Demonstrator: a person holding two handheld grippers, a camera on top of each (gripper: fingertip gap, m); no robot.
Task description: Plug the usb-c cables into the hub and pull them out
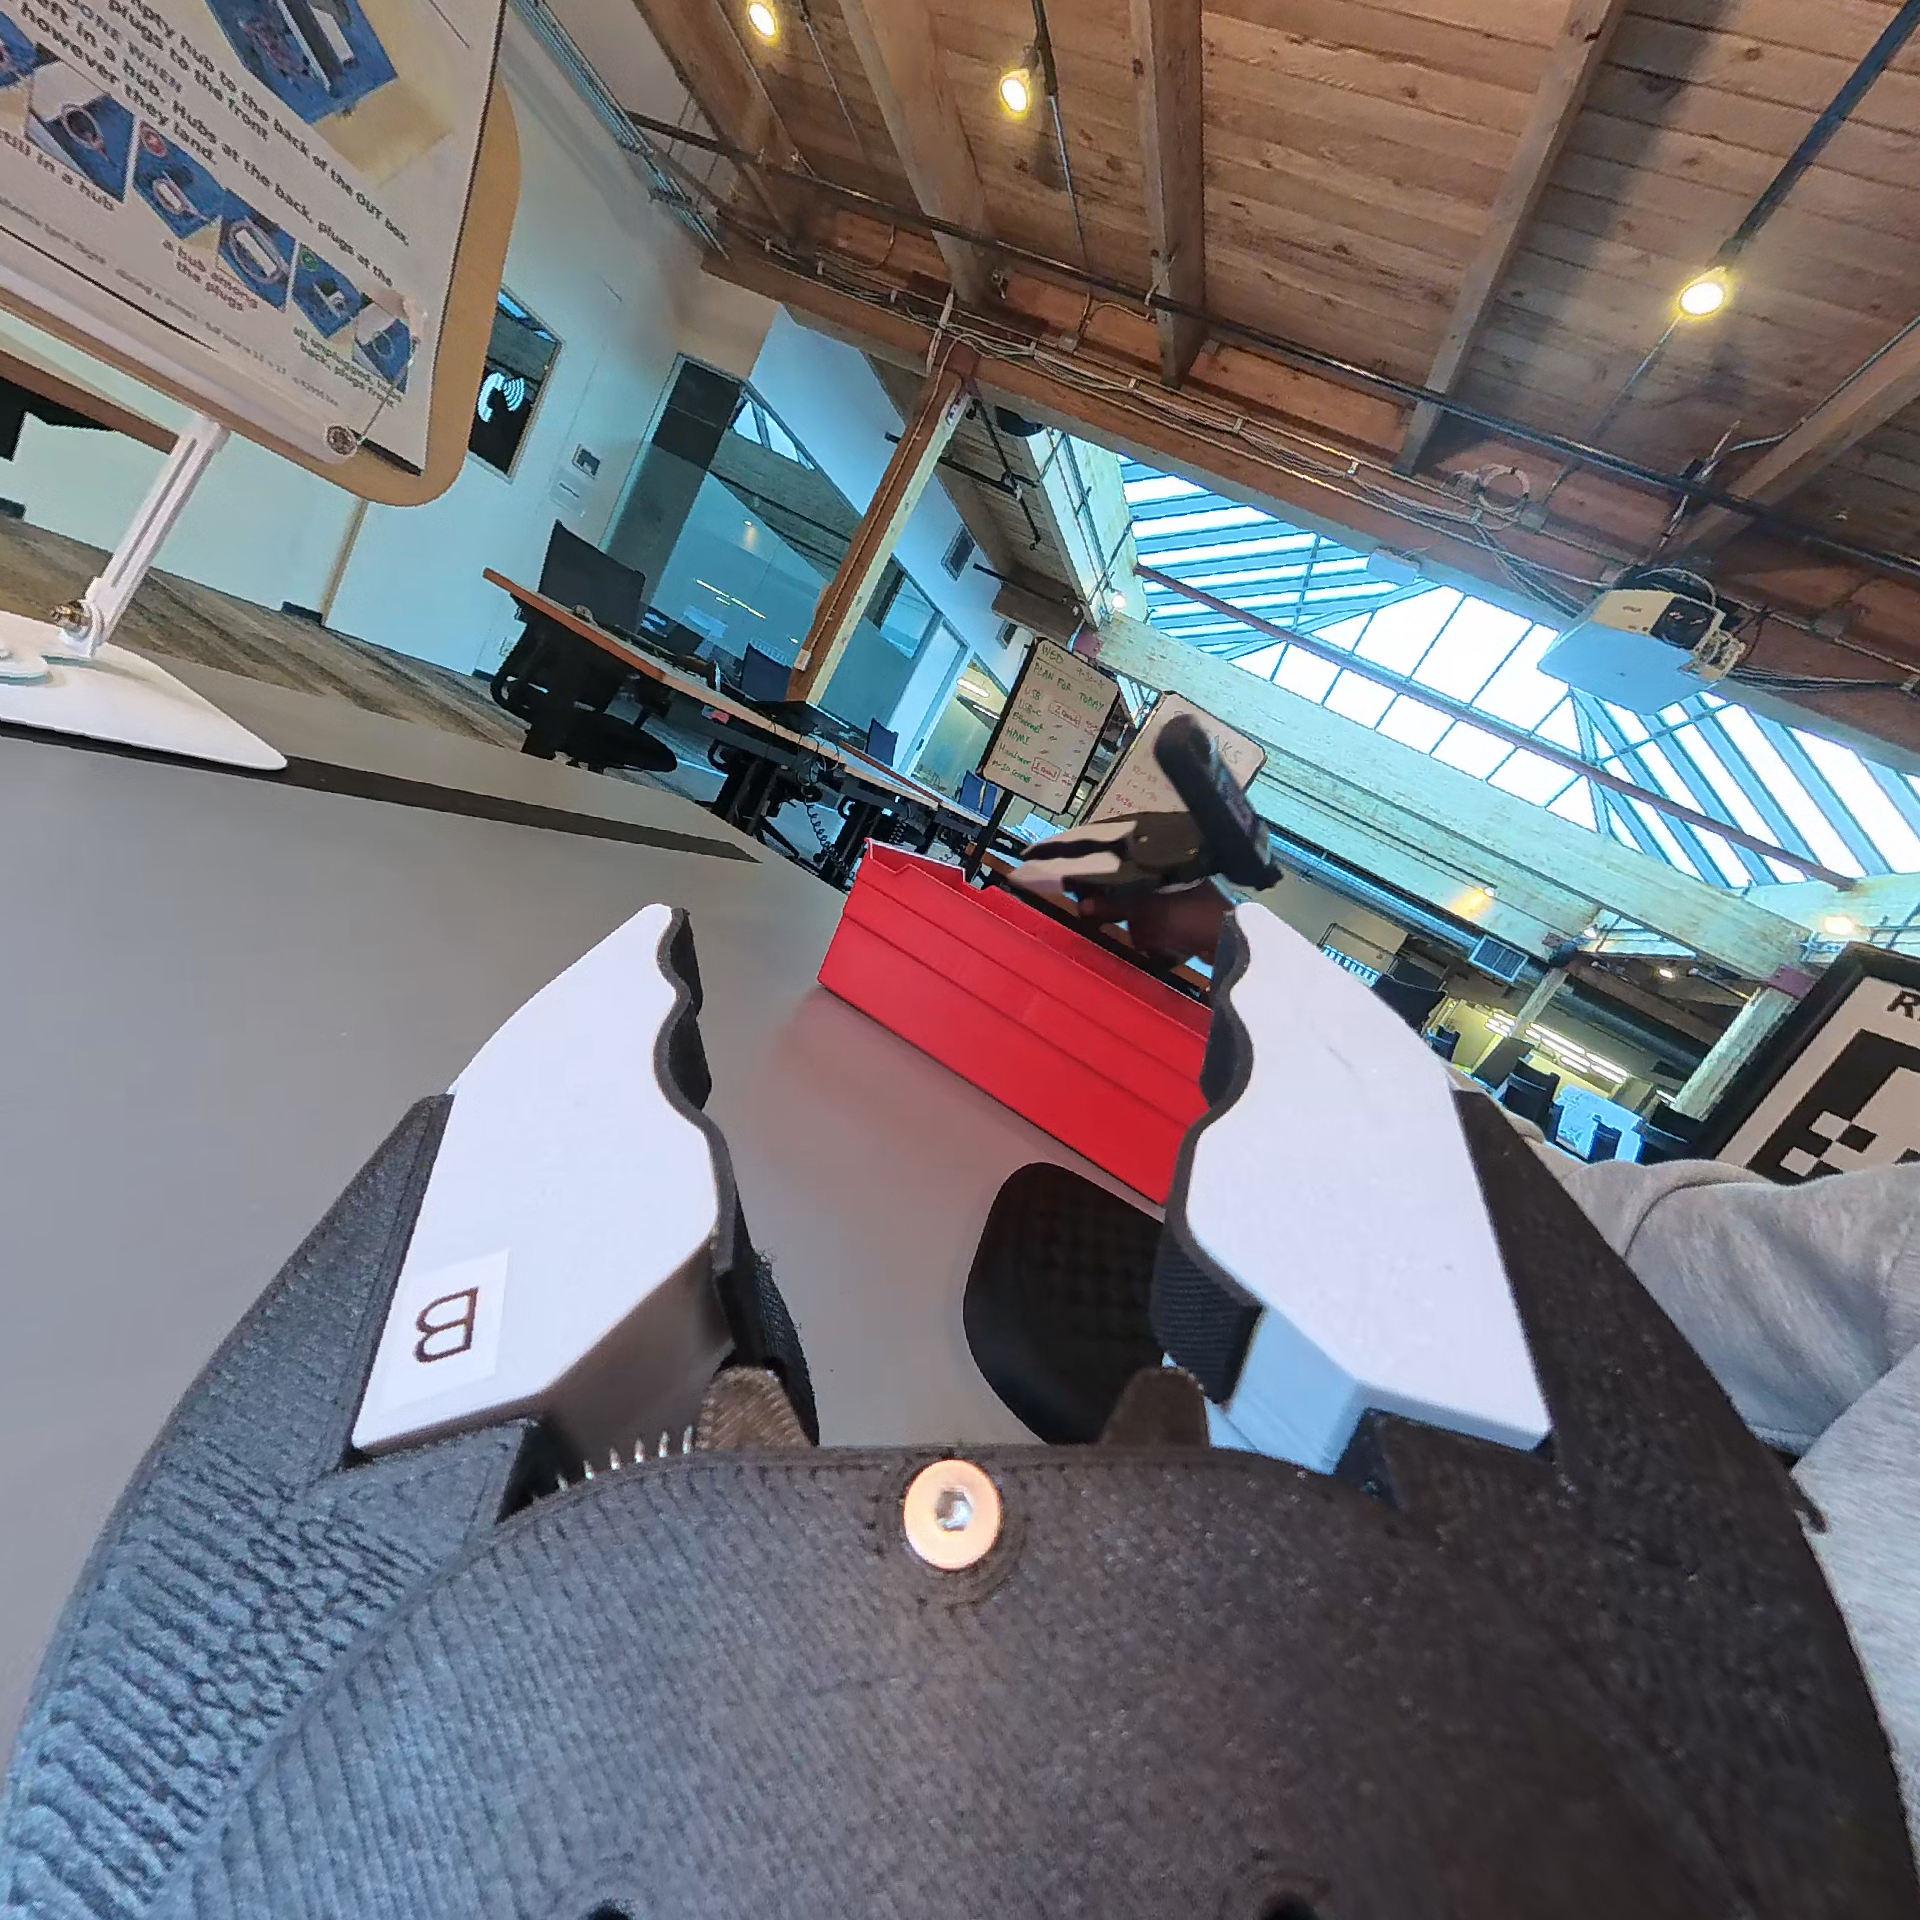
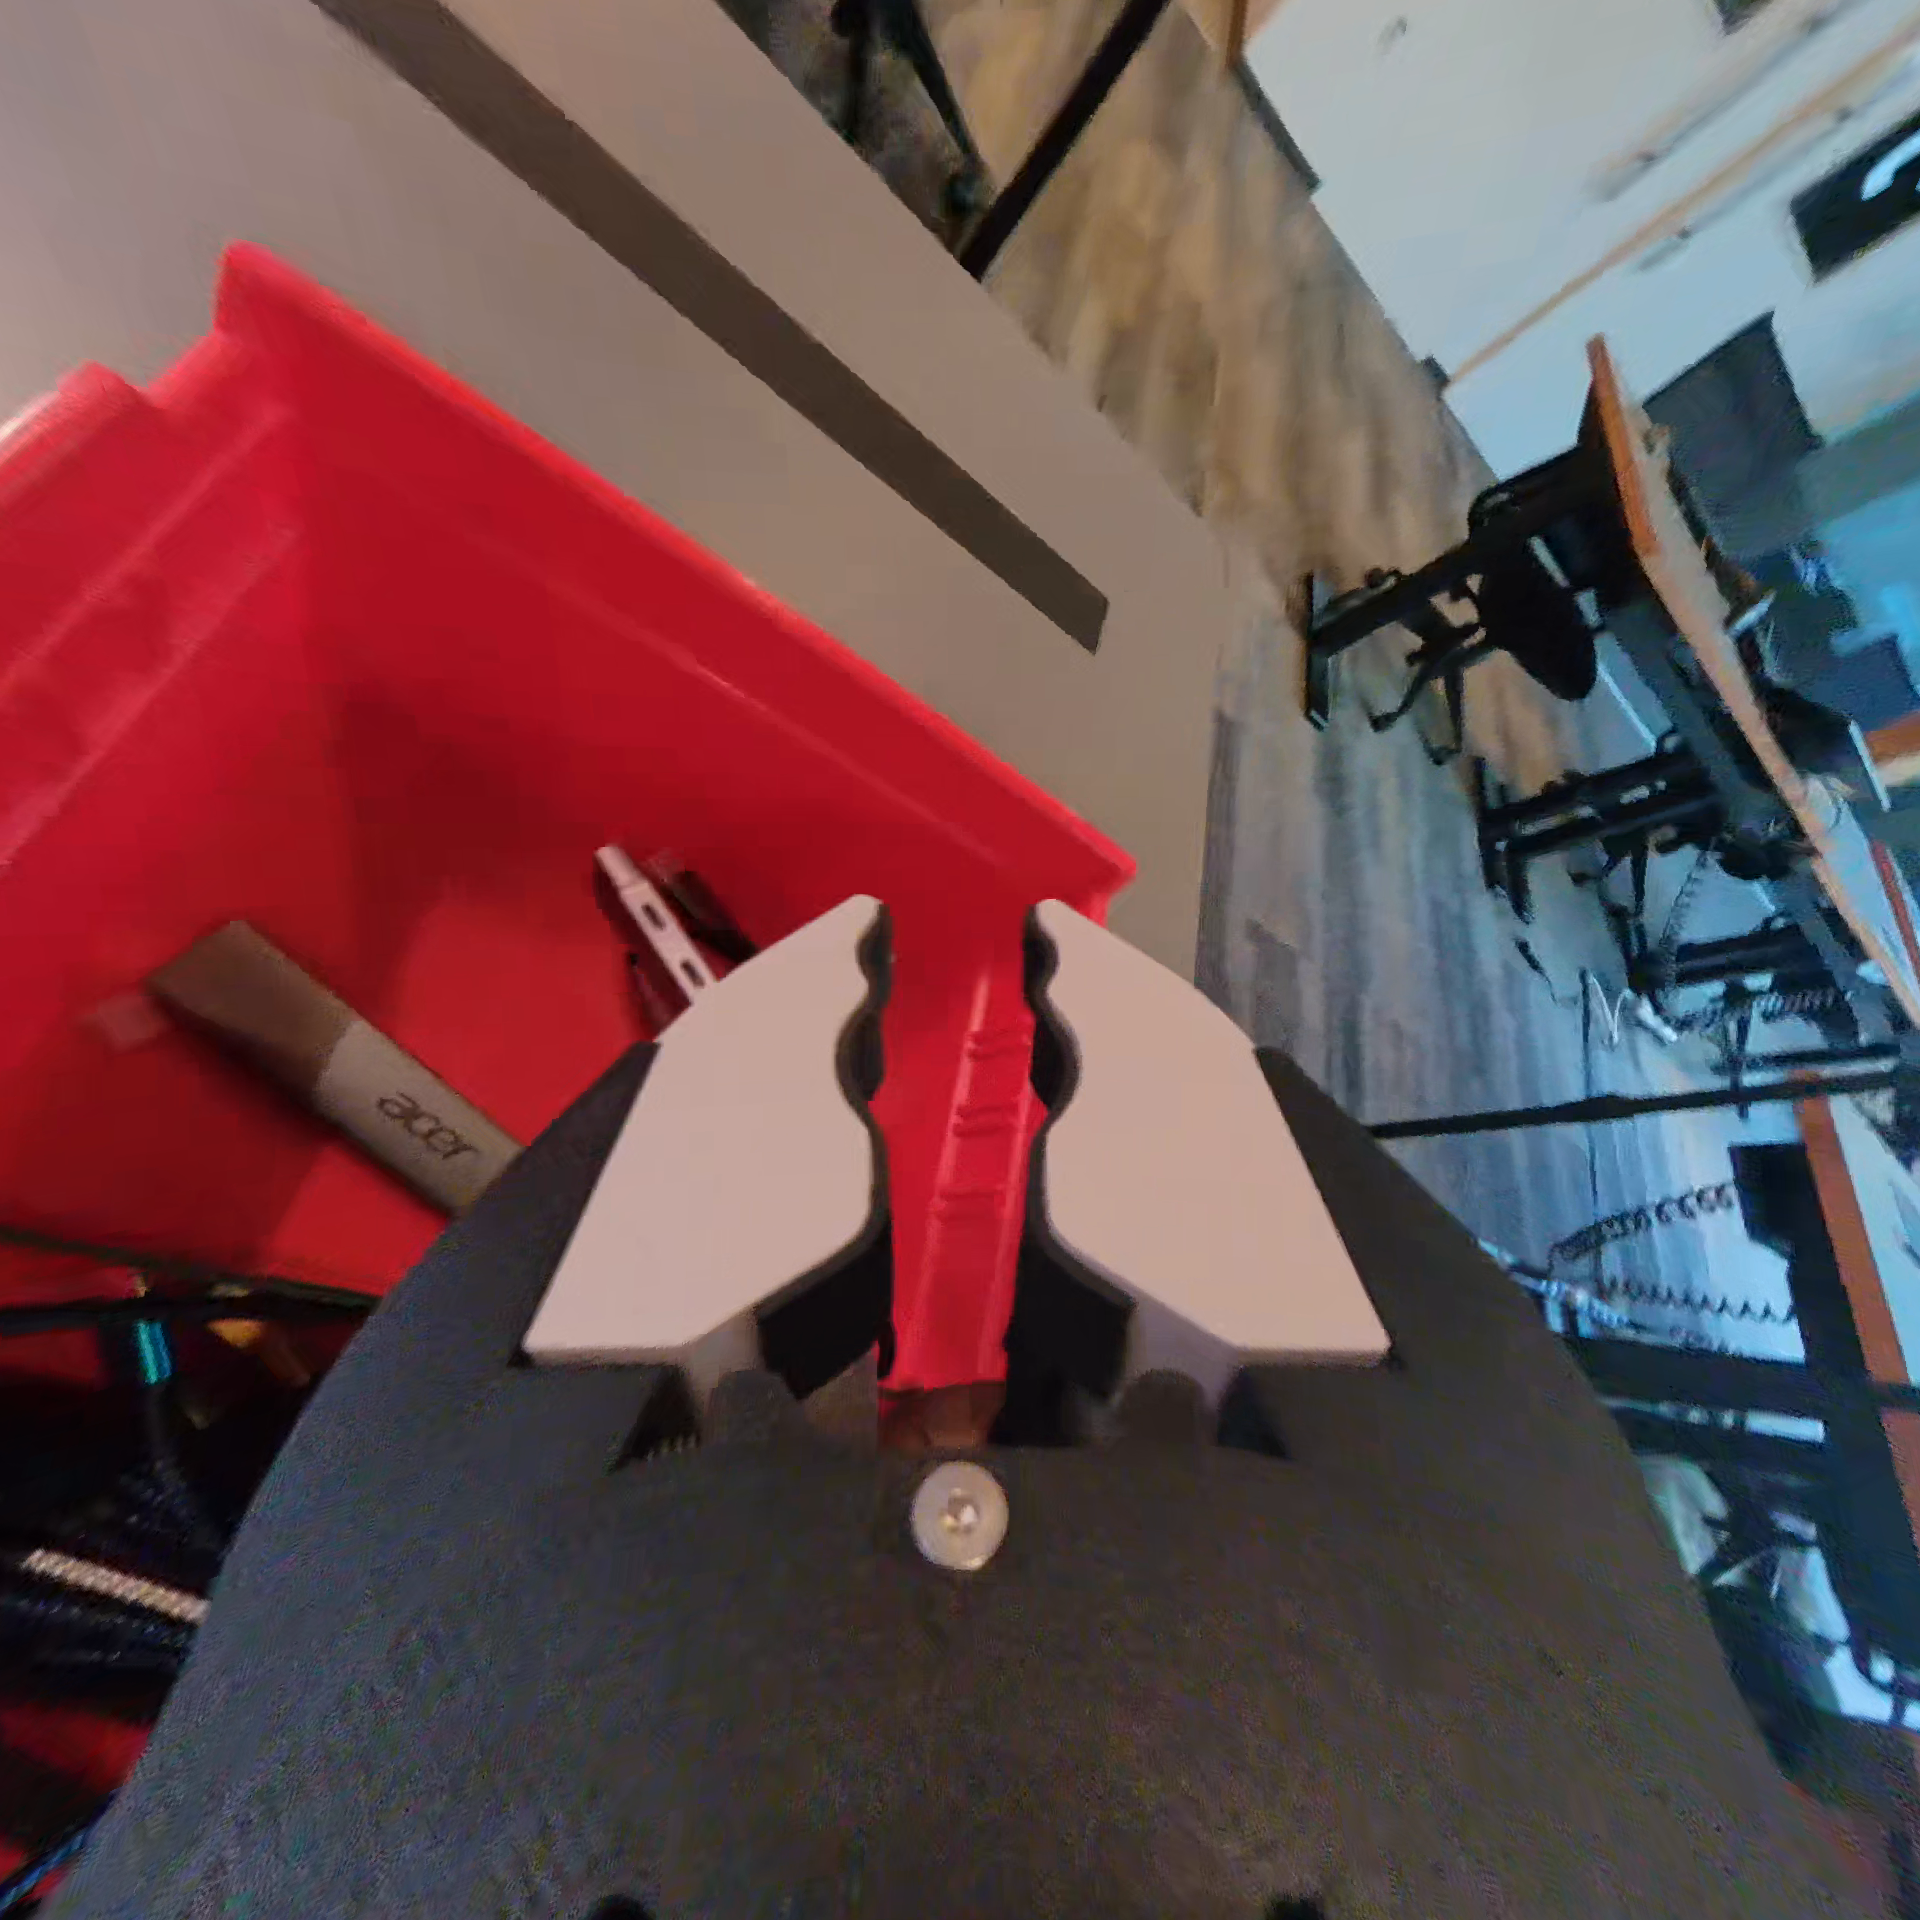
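A red bin (image 2: 416, 644) holds a grey hub (image 2: 343, 1060), a silver hub with ports (image 2: 655, 925) and a tangle of black cables (image 2: 94, 1475) at its lower left. My right gripper (image 2: 956, 920) hovers over the bin's near corner. Its jaws stand a narrow gap apart with nothing between them. My left gripper (image 1: 951, 935) is wide open and empty, low over the grey table (image 1: 312, 987), pointing at the red bin (image 1: 997, 1008). The right gripper also shows in the left wrist view (image 1: 1049, 868), above the bin.
A black textured pad (image 1: 1049, 1299) lies on the table between my left fingers. An instruction board (image 1: 260, 208) on a white stand (image 1: 135, 717) is at the far left. A grey sleeve (image 1: 1766, 1299) and a black-and-white marker board (image 1: 1849, 1091) are at the right. My right fingertips sit around 50 cm from my left ones.
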